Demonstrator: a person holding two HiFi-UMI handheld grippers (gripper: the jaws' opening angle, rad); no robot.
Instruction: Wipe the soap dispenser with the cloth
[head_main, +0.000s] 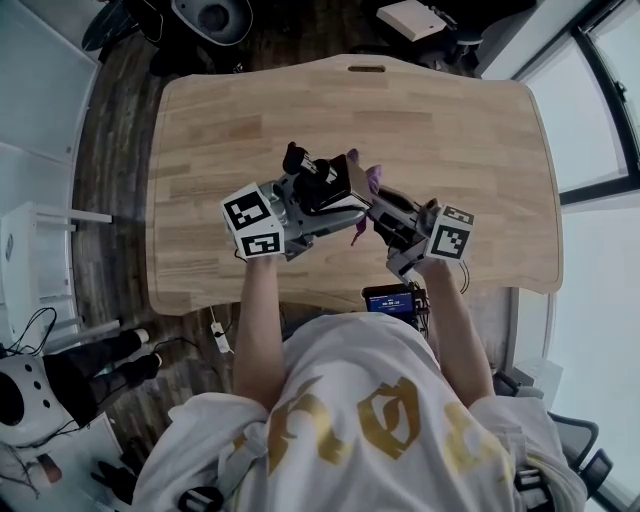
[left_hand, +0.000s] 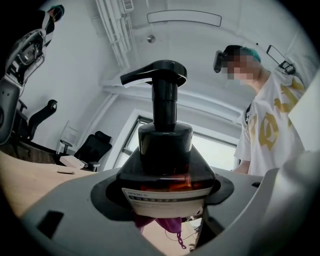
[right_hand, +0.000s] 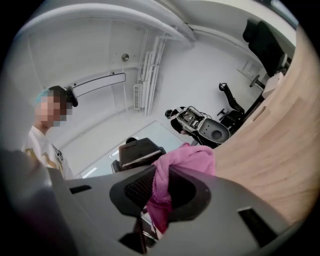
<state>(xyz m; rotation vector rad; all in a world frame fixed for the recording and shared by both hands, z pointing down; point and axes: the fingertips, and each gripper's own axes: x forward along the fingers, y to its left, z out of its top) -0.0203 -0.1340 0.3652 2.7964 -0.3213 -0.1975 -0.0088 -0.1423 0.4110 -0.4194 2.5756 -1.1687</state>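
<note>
Over the near middle of the wooden table (head_main: 480, 130), seen from the head view, both bare forearms come up from the bottom of the frame with elbows bent and close in on each other, the left forearm (head_main: 258, 320) nearly straight ahead, the right forearm (head_main: 455, 330) angled in toward the centre. Each one ends behind a marker cube, the left cube (head_main: 252, 220) and the right cube (head_main: 450, 232), so the hands themselves are mostly hidden. The left gripper (head_main: 322, 197) is held clear of the tabletop with its jaws clamped on the body of the soap dispenser (head_main: 328, 183), its black pump tipped toward the upper left of the frame. In the left gripper view the dispenser (left_hand: 165, 150) stands straight along the jaws, dark amber with a black collar, the spout pointing to the frame's left. Its white label (left_hand: 167, 199) carries lines of print too small and blurred to read. The right gripper (right_hand: 162, 192) has its jaws closed on the pink cloth (right_hand: 187, 160), which bunches above them and hangs below. In the head view the cloth (head_main: 372, 178) lies just right of the dispenser and seems to touch it. A fold of it also shows under the bottle's base (left_hand: 167, 224). The person's white shirt (head_main: 350, 420) bears large gold figures I cannot read.
</note>
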